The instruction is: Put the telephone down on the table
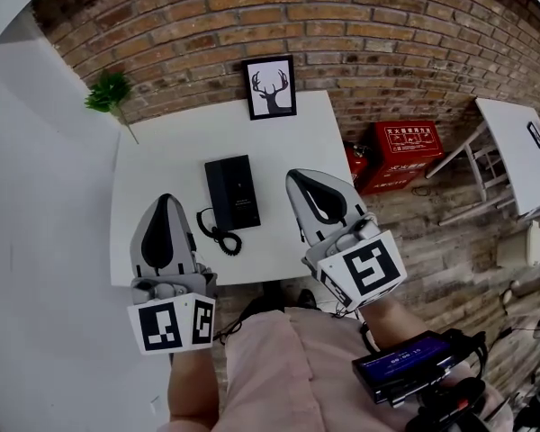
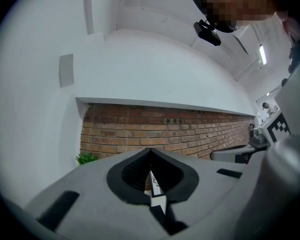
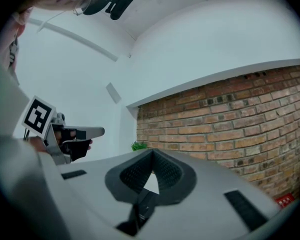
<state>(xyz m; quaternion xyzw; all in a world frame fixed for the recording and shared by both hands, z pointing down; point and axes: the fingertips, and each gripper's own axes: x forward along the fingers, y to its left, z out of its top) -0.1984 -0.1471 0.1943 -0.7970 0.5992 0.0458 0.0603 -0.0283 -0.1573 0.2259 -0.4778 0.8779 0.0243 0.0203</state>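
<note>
A black telephone [image 1: 232,192] lies flat on the white table [image 1: 162,160], its coiled cord [image 1: 218,232] trailing toward the near edge. My left gripper [image 1: 166,198] hovers left of the phone, jaws shut and empty. My right gripper [image 1: 295,176] hovers just right of the phone, also shut with nothing in it. In the left gripper view the closed tips [image 2: 150,150] point level at the brick wall [image 2: 165,134]. In the right gripper view the closed tips [image 3: 152,151] point at the brick wall too, with the left gripper [image 3: 65,136] beside it at the left.
A framed deer picture [image 1: 271,87] leans on the brick wall at the table's back edge. A small green plant [image 1: 110,93] stands at the back left corner. Red boxes [image 1: 403,151] sit on the floor to the right, near another white table [image 1: 520,151].
</note>
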